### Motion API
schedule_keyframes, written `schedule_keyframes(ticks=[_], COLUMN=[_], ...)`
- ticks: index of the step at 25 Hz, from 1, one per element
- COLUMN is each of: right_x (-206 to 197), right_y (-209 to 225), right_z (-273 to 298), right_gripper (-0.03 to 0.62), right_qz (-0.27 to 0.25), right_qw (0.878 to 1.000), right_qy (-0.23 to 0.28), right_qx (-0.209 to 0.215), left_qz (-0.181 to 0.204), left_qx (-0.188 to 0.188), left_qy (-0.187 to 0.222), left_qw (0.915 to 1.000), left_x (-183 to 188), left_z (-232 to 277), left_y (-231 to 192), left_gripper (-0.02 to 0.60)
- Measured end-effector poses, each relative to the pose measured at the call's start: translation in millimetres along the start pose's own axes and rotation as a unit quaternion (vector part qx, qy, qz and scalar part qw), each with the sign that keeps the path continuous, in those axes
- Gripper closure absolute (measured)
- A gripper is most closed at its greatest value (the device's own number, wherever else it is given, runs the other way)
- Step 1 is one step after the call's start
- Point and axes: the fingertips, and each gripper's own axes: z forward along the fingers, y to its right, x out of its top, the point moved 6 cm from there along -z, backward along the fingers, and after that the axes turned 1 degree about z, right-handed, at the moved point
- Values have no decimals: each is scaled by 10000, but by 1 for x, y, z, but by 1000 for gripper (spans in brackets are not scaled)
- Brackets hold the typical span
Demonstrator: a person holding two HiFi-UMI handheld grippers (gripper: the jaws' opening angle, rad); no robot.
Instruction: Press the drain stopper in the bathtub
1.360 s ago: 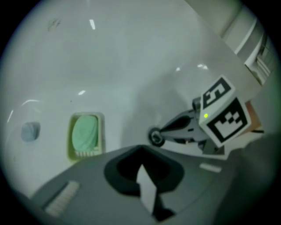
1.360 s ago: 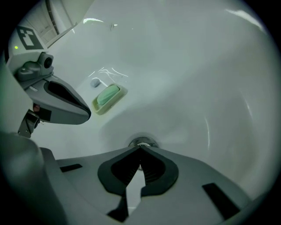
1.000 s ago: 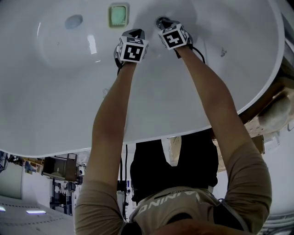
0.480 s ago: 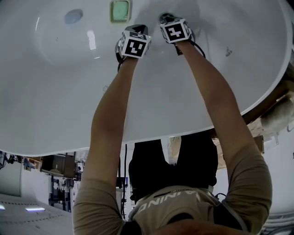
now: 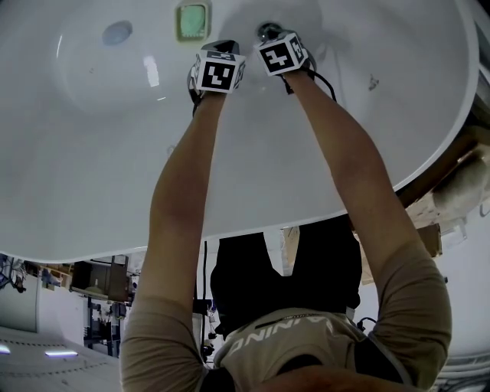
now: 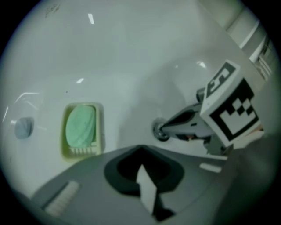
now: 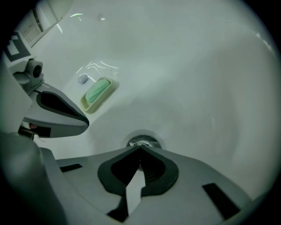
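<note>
The chrome drain stopper [image 5: 267, 31] [image 7: 142, 142] sits at the bottom of the white bathtub [image 5: 92, 168]. My right gripper [image 5: 271, 36] [image 7: 140, 148] is shut with nothing between its jaws, and its closed tips rest right at the stopper's near edge. The left gripper view shows those tips touching the stopper [image 6: 159, 131]. My left gripper [image 5: 222, 49] [image 6: 141, 147] is also shut and holds nothing. It hovers just left of the right one, above the tub floor between the stopper and the soap dish.
A pale green soap dish [image 5: 193, 21] [image 6: 81, 129] [image 7: 99, 94] with a green soap lies left of the drain. Further left is a small round blue-grey cap [image 5: 117, 33] [image 6: 23, 127]. The tub wall curves up all around.
Both grippers have moved a little further into the tub toward the drain. The right gripper's tips now sit at the stopper.
</note>
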Motion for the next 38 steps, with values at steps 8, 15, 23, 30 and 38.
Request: schedule_keyframes(ticks=[8,15,23,30,38], right_x=[13,31,49,52,57], right_y=[-9,-19,-49,-86,-107], right_z=[-42,-129,-256,-369,-477], right_gripper=[586,586,586,586,585], right_qz=[-244,-315,-231,-381,-289], right_qw=[9995,9988,9975,9953,9895], right_qy=[85,255,561,678,1183], right_qx=[176,266,355,577,780], left_qz=[-214,-378,-334,-588,-688], left_qx=[134,342,719,790,715], left_qy=[-146,-61,263,539,1104], left_qw=[9996,9987,9965,9937,9889], left_x=[10,33,72,81,103], left_z=[-37,-115,-232,-331,-431], left_y=[9,17,50,94,146], left_gripper=[580,580,580,580,580])
